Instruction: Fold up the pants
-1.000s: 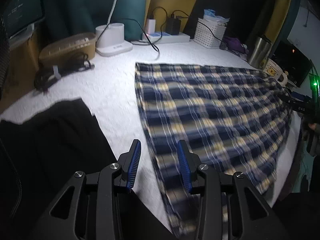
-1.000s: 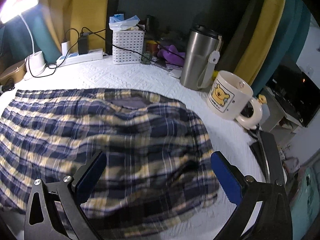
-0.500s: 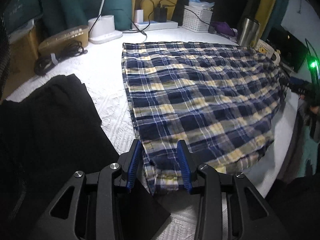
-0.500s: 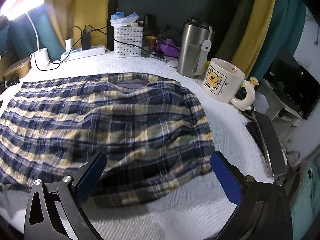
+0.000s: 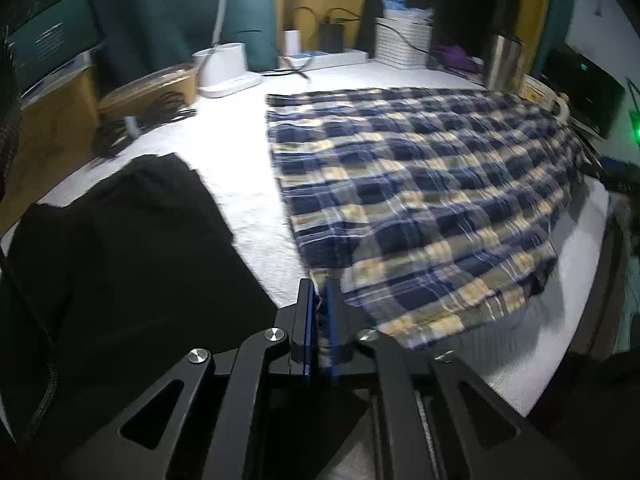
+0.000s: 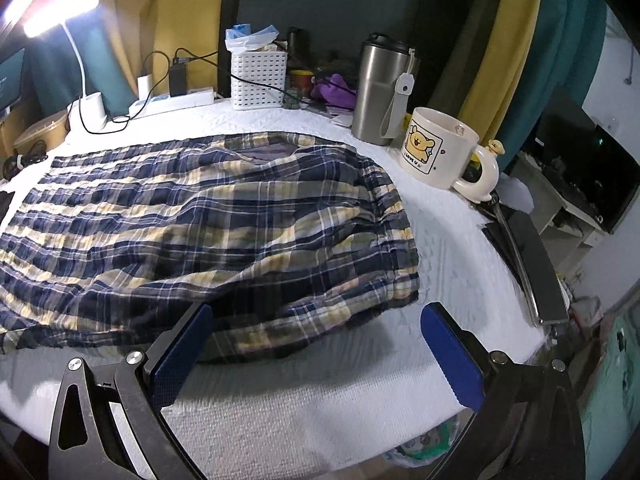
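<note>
The plaid pants (image 5: 420, 200) lie spread on the white quilted cover (image 5: 236, 168) of the table, filling its middle, with a dark garment (image 5: 120, 260) just beside them on the left. No cross fold shows yet; they look laid out with one leg over the other, so the folding proper seems barely begun.

The left gripper (image 5: 320, 308) has just been closing, and its blue pads now pinch the near left corner of the cloth at the hem end. The right gripper (image 6: 316, 344) stands wide open, its pads on either side of the near edge by the waistband (image 6: 396, 240), touching nothing that can be made out; that grasp is not yet taken.

The long axis of the pants runs left to right across the table: hems to the left, the gathered waistband to the right, near the bear mug (image 6: 436, 152) and steel tumbler (image 6: 380, 88). Judging from this, what remains is the right-hand grip, then carrying one end over the other and flattening the result.
</note>
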The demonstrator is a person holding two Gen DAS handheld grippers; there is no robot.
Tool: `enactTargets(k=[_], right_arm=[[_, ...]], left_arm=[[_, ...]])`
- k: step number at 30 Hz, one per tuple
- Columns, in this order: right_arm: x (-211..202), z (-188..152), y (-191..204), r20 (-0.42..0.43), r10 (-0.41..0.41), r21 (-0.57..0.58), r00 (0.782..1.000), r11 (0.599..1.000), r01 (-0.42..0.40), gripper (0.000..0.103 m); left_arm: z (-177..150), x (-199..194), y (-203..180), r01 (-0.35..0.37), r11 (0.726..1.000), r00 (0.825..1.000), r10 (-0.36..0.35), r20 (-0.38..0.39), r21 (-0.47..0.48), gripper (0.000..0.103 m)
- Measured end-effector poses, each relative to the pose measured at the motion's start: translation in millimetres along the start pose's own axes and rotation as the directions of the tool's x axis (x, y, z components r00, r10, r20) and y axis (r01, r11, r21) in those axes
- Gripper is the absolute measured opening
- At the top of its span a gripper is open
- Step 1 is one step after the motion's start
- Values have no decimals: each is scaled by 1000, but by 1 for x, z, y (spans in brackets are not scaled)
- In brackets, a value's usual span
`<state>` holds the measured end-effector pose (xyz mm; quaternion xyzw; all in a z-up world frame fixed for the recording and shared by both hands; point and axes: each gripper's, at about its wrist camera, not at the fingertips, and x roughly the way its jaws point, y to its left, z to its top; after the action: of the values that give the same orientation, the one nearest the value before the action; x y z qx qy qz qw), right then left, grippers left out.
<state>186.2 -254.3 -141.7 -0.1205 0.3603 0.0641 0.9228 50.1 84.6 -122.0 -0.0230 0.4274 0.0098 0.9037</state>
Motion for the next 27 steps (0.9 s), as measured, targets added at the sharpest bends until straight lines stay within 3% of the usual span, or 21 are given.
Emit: enactTargets(k=[4,6,7,8,11,17,22,27], right_arm=[[-5,-2,-8,12,-6,25,1000,1000,6,103],[-6,-1,-13,19,-7,40,1000,999,6,103],[-5,-1,-14,21,-5,44,1000,999,4,103],[-5,-1,-14,25,0,48,1000,999,-1,103],[-8,1,-12,48,17,59,999,998,-20,103],[-6,12,21,78,78,3,994,997,-79,103],[11,16,49,49,116,-50,992,992,-114,103],[28,-6,75,-25,77,-149,997,986,-80,103]], left_arm=[[13,-25,1,-34,999,998,36,59,-26,13],[22,-34,-8,-2,1000,995,5,98,-31,23],[26,-35,-18,18,1000,993,-17,114,-16,36],[29,-35,-25,34,999,992,-33,120,-5,42],[38,-21,-57,120,992,987,-123,101,34,42],[43,10,-100,190,979,981,-193,34,75,42],[33,23,-114,190,976,982,-188,-28,101,42],[21,24,-110,178,979,984,-175,-39,95,42]])
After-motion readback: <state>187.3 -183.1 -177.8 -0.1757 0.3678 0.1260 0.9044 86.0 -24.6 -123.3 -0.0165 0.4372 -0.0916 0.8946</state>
